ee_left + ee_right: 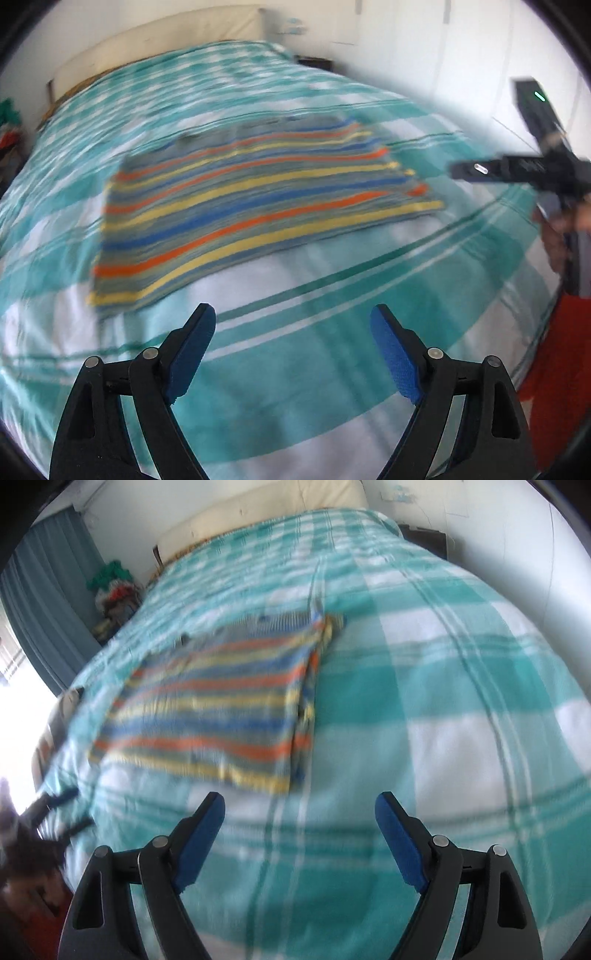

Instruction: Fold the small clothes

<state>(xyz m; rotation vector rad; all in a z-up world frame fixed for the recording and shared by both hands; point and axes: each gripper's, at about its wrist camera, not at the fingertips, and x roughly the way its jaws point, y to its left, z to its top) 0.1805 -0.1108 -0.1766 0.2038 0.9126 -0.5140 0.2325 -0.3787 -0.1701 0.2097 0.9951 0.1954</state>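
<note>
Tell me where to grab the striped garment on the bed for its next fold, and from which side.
Probably take the striped garment by its near hem corners, coming from the near bed edge. It lies flat on the checked cover, already folded lengthwise with layered edges on its right. Both the left gripper and right gripper hang open and empty just short of that hem.

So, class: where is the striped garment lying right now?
The striped garment lies flat on the teal-checked bedspread, mid-bed, beyond both open grippers. In the right wrist view it sits left of centre, apart from either gripper.
</note>
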